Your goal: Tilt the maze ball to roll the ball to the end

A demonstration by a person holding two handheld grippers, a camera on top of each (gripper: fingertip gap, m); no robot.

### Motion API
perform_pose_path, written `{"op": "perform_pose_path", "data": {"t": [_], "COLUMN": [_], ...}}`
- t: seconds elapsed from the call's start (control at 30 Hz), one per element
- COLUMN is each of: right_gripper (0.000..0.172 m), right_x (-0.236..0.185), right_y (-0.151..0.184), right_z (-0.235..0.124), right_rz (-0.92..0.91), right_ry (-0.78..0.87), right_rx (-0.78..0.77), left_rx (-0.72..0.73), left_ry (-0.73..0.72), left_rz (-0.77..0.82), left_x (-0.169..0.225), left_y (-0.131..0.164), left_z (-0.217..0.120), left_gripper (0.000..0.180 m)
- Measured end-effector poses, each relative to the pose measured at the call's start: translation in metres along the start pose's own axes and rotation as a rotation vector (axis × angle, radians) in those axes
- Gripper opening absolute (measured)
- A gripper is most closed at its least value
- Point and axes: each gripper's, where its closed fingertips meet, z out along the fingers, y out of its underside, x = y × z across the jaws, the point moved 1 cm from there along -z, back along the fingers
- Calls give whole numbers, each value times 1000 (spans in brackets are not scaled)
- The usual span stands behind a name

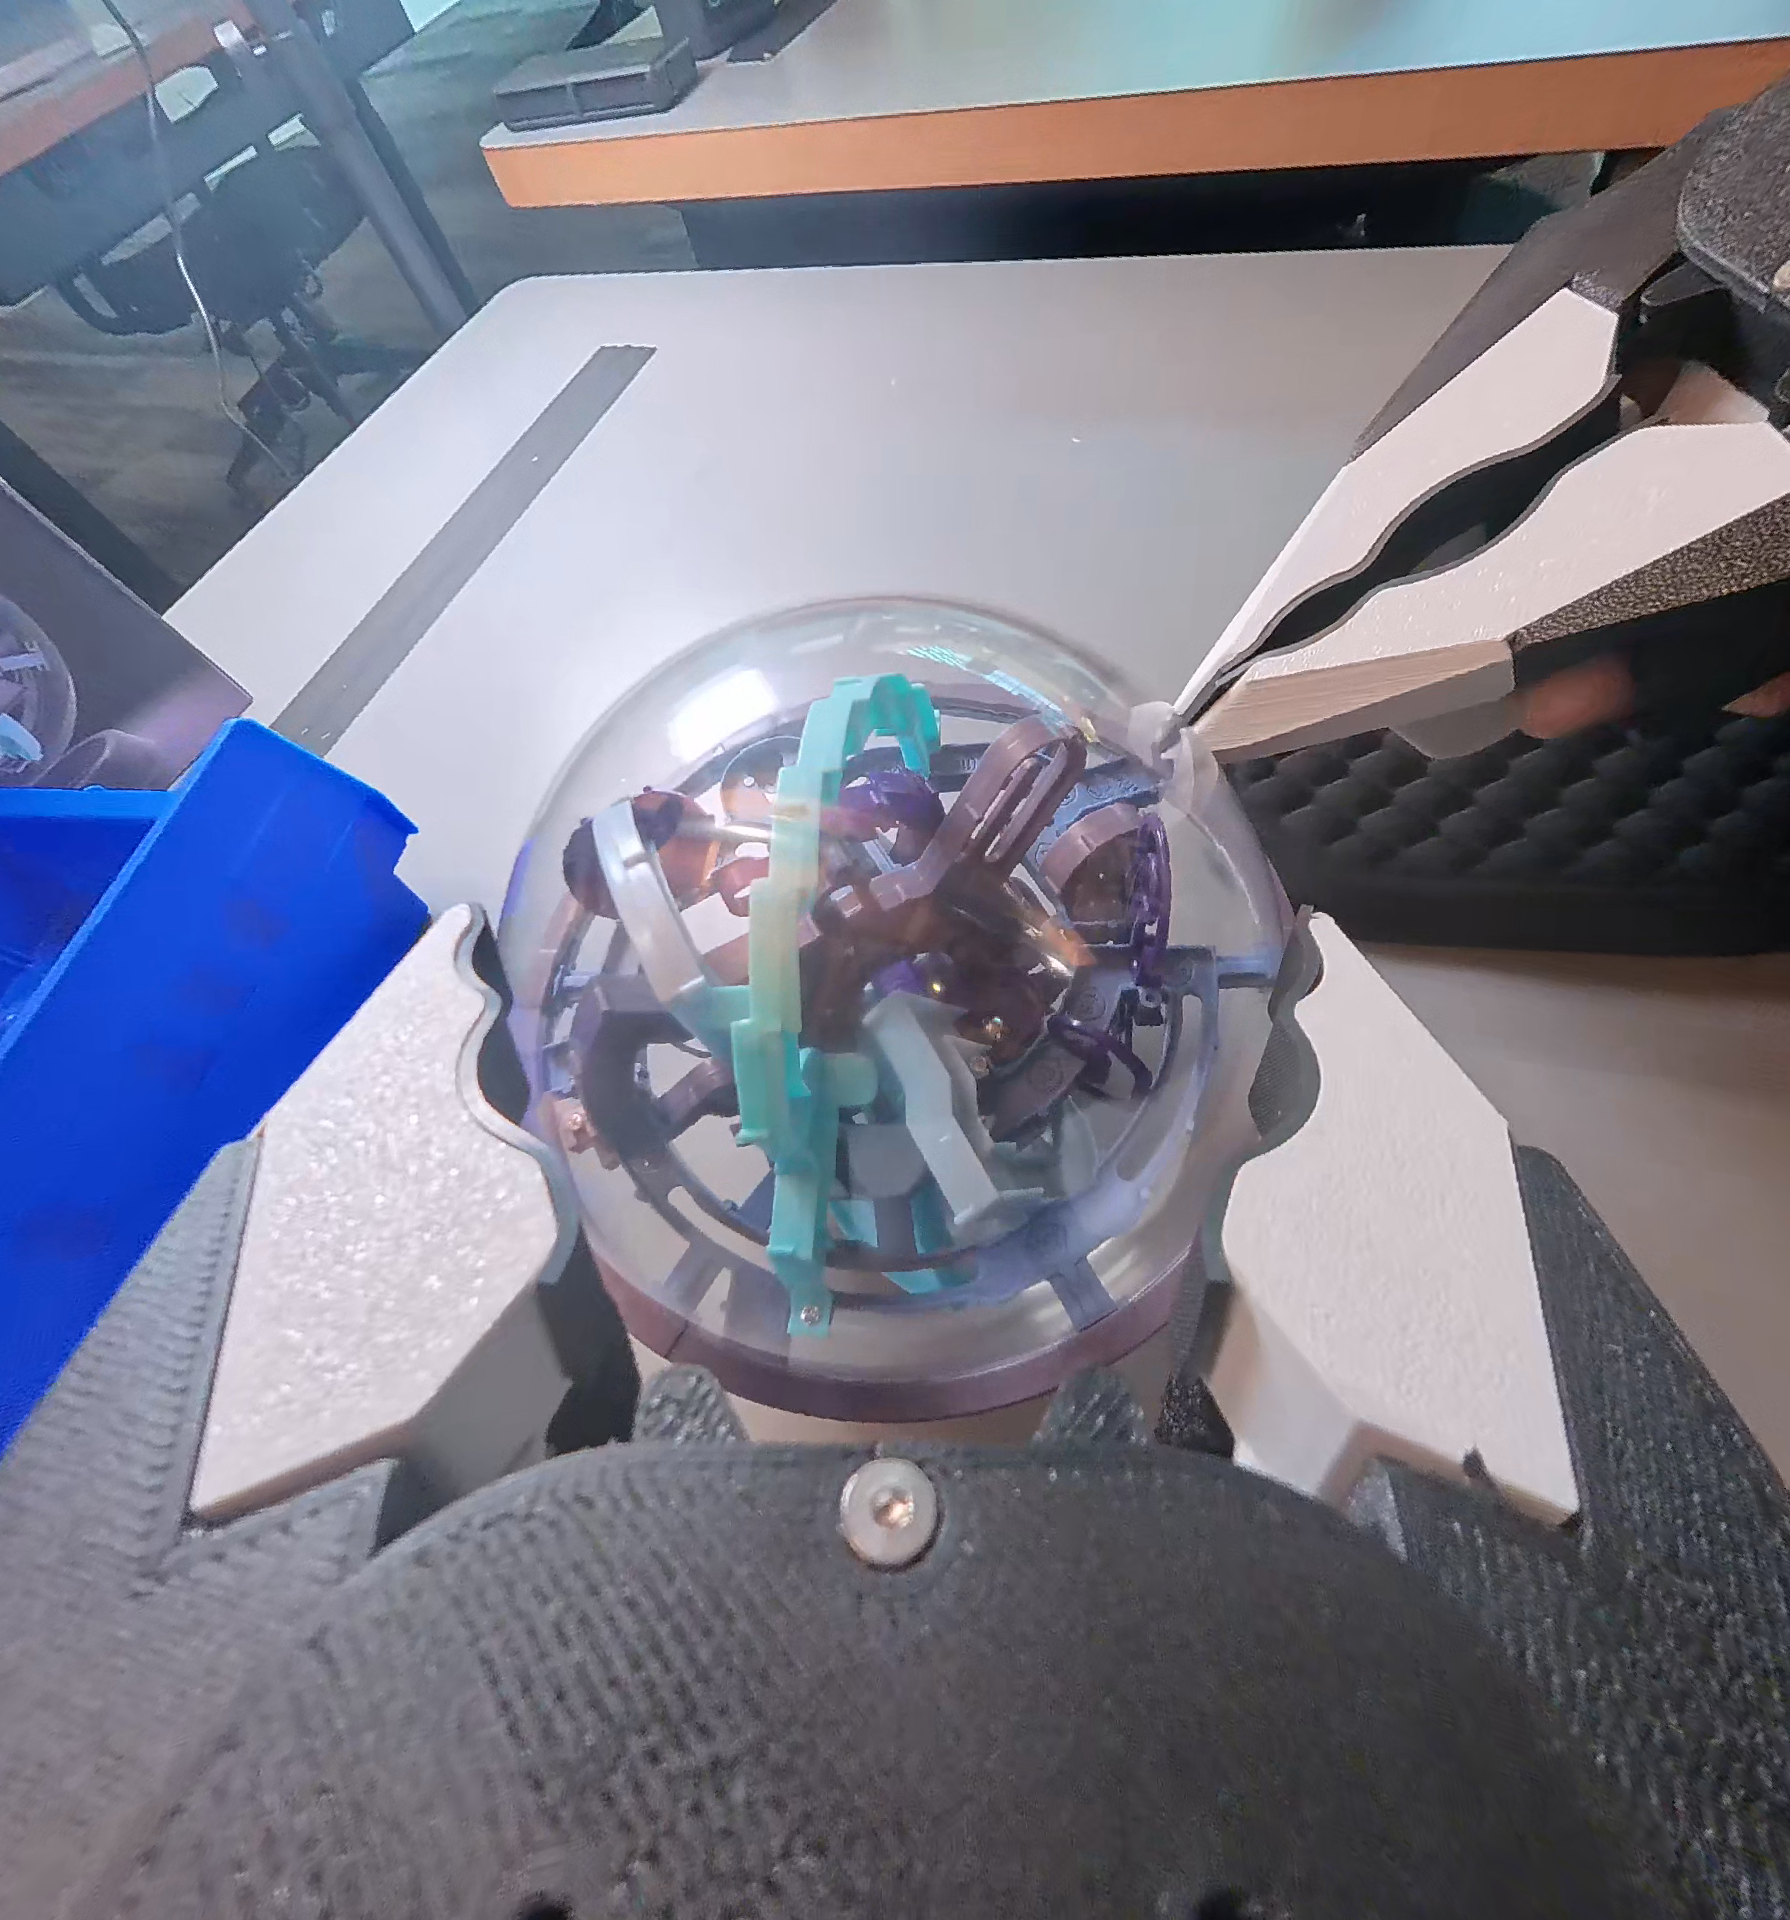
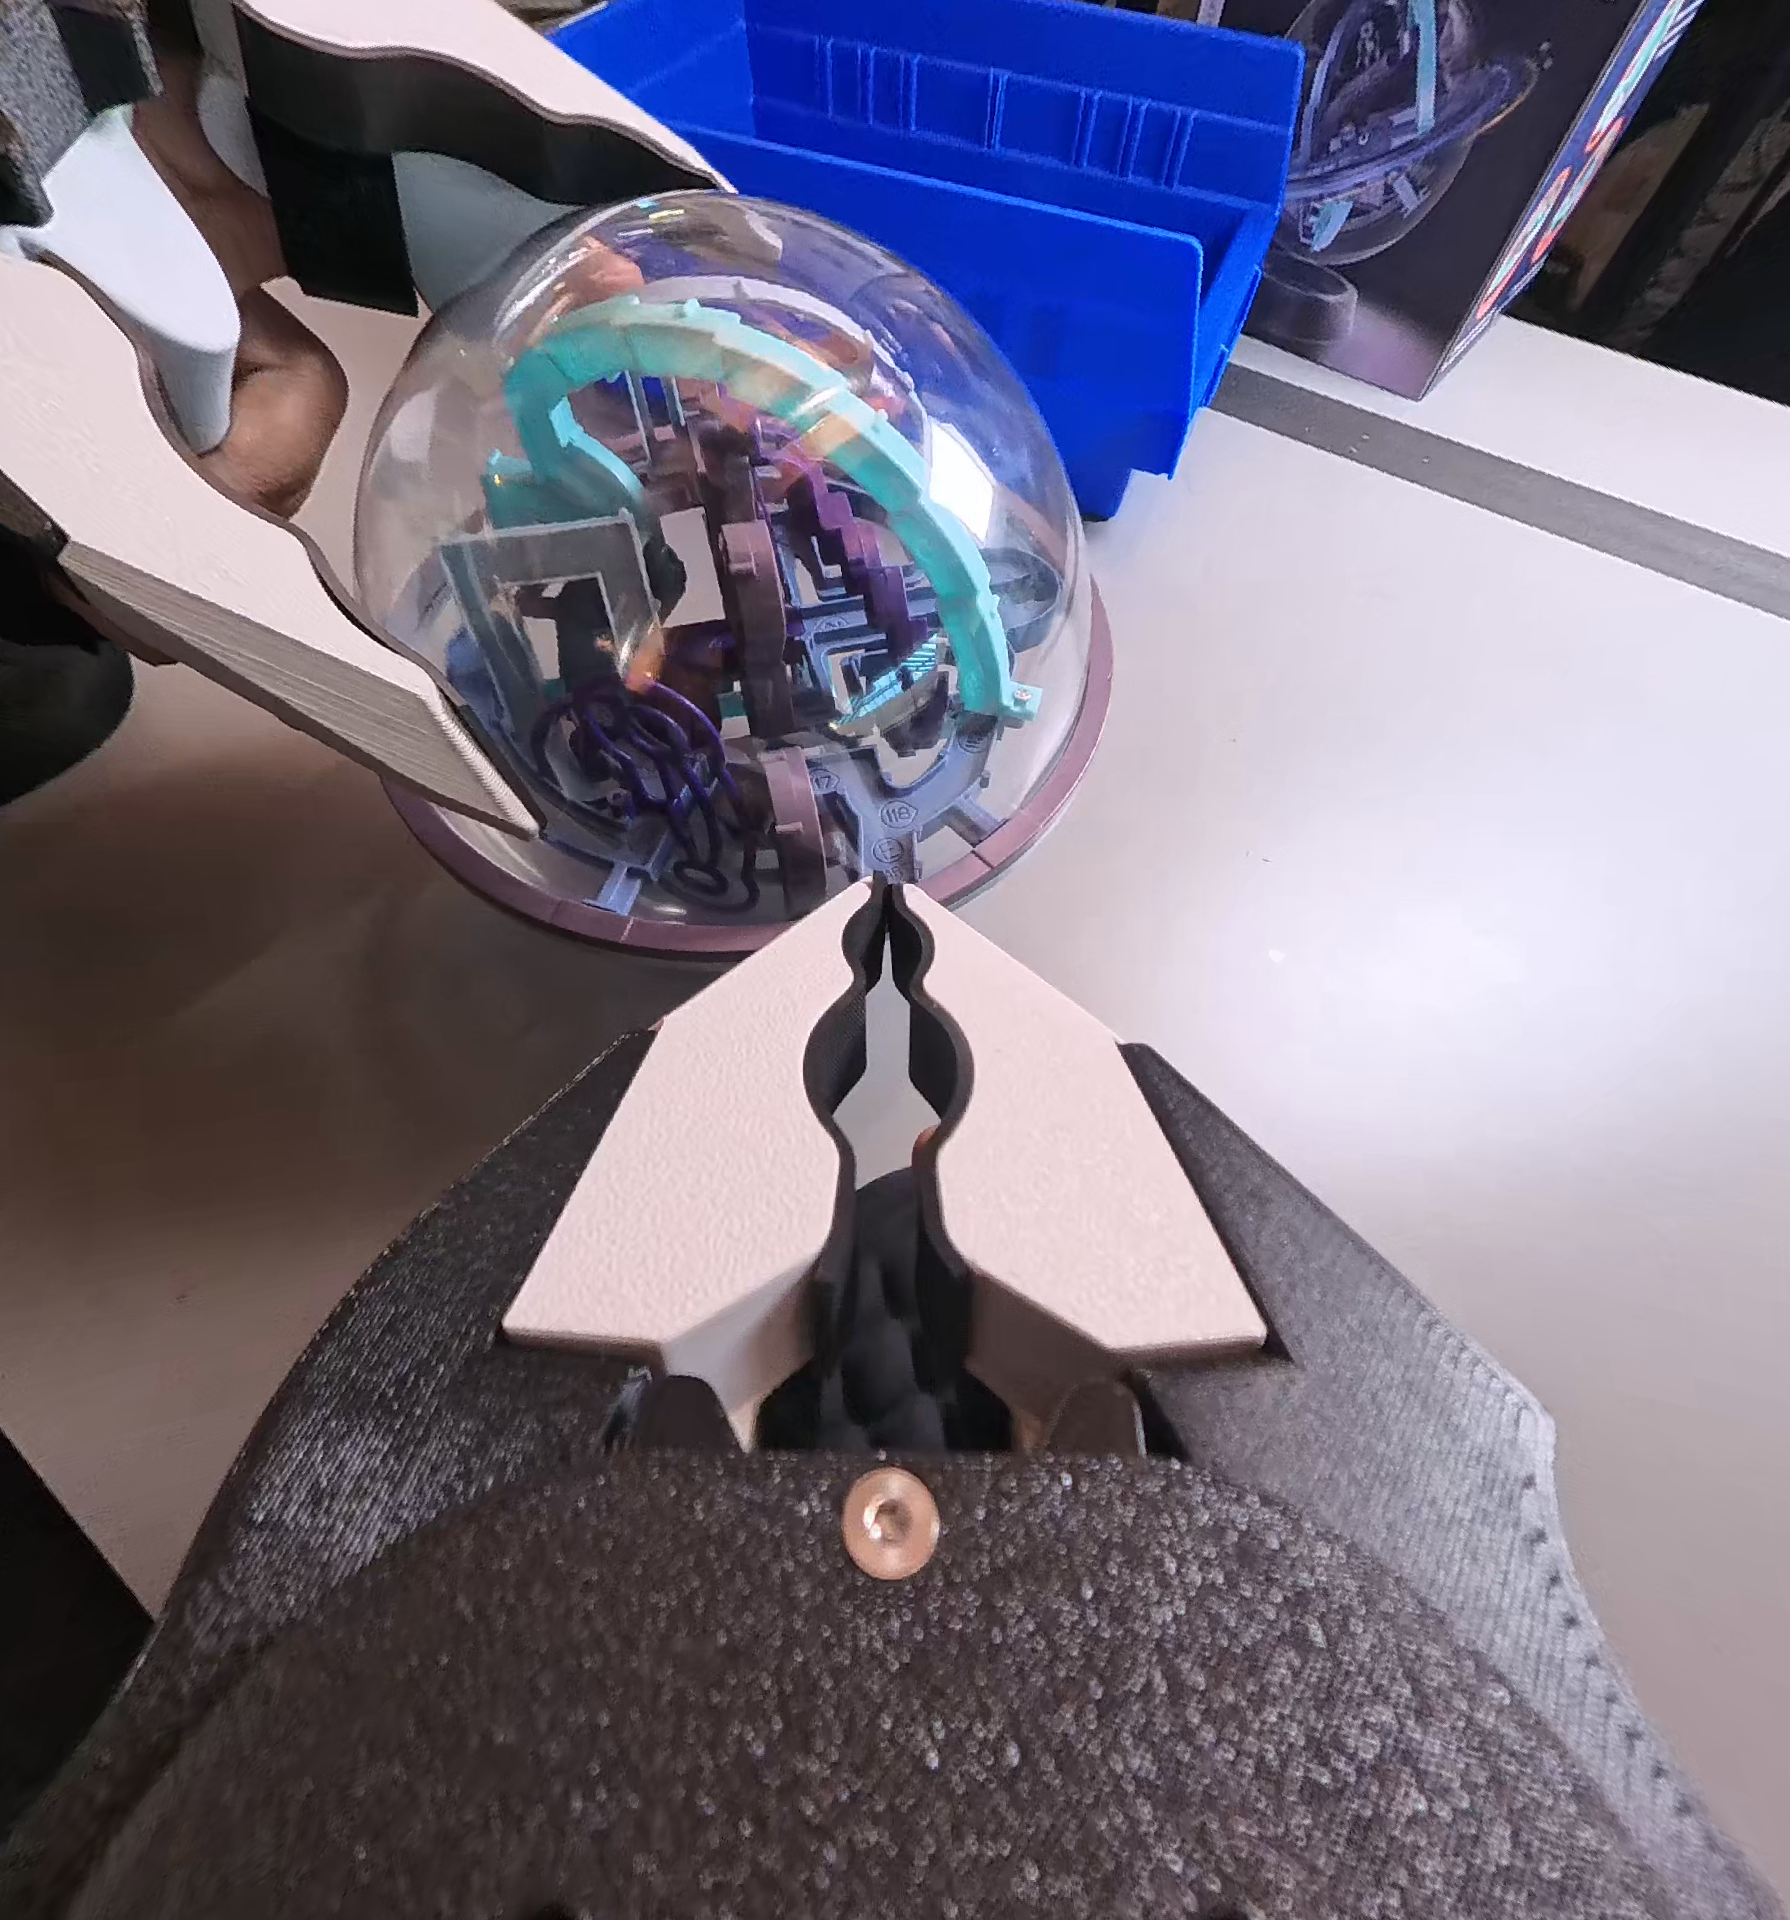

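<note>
Maze ball (image 1: 891, 997): clear sphere with teal, purple and brown tracks inside, held above the white table (image 1: 870, 436), clamped between the wide-spread fingers of the left gripper (image 1: 891, 1039), pads pressed on both flanks. Right gripper (image 2: 886, 883): fingers closed together, tips touching the sphere at its purple equator band; whether they pinch anything there cannot be told. Blue bin (image 1: 122, 987) just beside the ball. Black foam pad (image 1: 1493, 831) behind it

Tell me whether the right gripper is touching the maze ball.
Touching. In the right wrist view the shut right gripper tips meet the maze ball at its rim; the left wrist view agrees.
</note>
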Motion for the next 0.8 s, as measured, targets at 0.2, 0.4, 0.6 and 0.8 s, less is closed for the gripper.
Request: {"op": "perform_pose_path", "data": {"t": [0.2,0.4,0.6,0.8], "right_gripper": [0,0,0,0], "right_x": [0,0,-2,15], "right_y": [0,-1,-1,-25], "right_z": [0,1,0,-9], "right_rz": [-1,-1,-10,-158], "right_ry": [-6,-11,-38,-223], "right_rx": [6,13,27,163], "left_rx": [-2,-3,-10,-21], "left_ry": [17,25,53,179], "left_rz": [6,5,28,95], "left_x": [0,-1,0,9], "left_y": [1,1,2,3], "left_z": [-1,-1,-2,-6], "left_gripper": [142,142,142,141]}}
